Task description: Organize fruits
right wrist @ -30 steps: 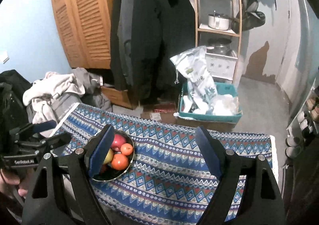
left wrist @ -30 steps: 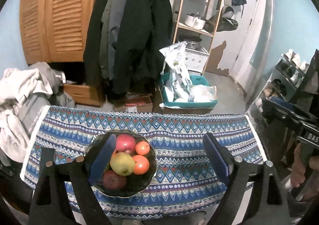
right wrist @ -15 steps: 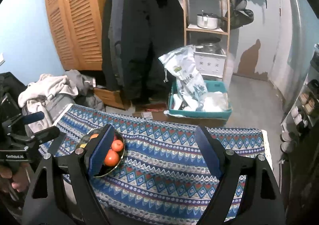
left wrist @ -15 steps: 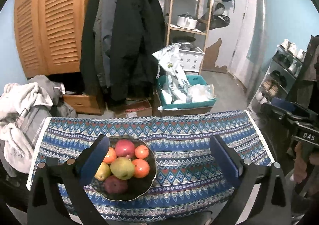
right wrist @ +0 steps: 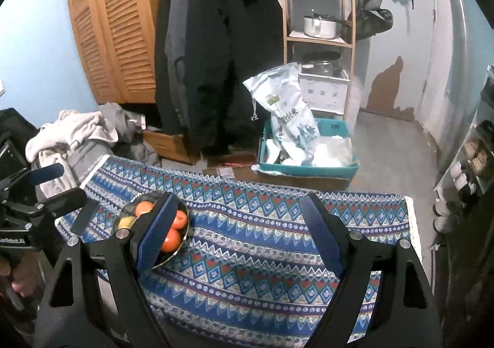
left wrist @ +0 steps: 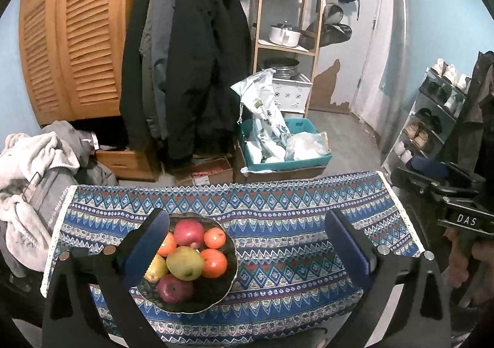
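A dark bowl [left wrist: 216, 292] sits on the left part of the patterned blue tablecloth [left wrist: 293, 212]. It holds two red apples [left wrist: 189, 232], a green-yellow apple [left wrist: 184, 263], a yellow pear [left wrist: 153, 269] and three oranges [left wrist: 213, 263]. My left gripper [left wrist: 247, 244] hovers above the table, open wide, its left finger in front of the bowl's left side and nothing gripped. In the right wrist view my right gripper [right wrist: 239, 232] is open and empty over the cloth [right wrist: 262, 243]. Its left finger hides part of the bowl [right wrist: 165, 259] and its oranges [right wrist: 170, 240].
Behind the table the floor holds a teal crate [left wrist: 287, 162] with white bags, a cardboard box [left wrist: 210, 169], hanging dark coats [left wrist: 191, 70] and a wooden shelf with pots [left wrist: 284, 36]. A heap of clothes [left wrist: 27, 169] lies left, a shoe rack [left wrist: 432, 119] right.
My left gripper's jaws have spread wider, uncovering more fruit in the bowl. In the right wrist view the bowl has slid toward the left of the picture.
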A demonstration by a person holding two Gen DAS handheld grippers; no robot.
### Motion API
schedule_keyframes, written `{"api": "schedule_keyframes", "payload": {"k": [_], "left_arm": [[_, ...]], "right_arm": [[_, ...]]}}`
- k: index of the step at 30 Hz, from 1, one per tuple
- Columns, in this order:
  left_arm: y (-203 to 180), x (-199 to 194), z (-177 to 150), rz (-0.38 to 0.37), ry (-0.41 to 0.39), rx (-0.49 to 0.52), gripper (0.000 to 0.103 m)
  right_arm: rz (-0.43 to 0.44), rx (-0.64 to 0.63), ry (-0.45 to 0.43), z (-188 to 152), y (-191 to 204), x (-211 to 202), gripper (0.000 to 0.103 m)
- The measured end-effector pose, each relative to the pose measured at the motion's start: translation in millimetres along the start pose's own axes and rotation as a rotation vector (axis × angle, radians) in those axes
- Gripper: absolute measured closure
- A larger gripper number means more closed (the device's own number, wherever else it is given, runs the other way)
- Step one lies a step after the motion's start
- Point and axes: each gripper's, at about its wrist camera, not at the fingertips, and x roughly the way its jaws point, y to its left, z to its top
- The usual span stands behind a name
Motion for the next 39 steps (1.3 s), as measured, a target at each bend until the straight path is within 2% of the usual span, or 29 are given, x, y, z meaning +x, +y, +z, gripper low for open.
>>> {"api": "schedule_keyframes", "payload": {"k": [8, 39], "left_arm": [[-7, -4, -1, 0.009, -0.017, 0.035, 0.001], [-10, -10, 1, -0.015, -0.033, 0.038, 0.001]], "right_arm": [[-0.011, -0.003, 0.009, 0, 0, 3, 0.020], [-0.023, -0.009, -0.007, 3, 3, 2, 0.020]]}}
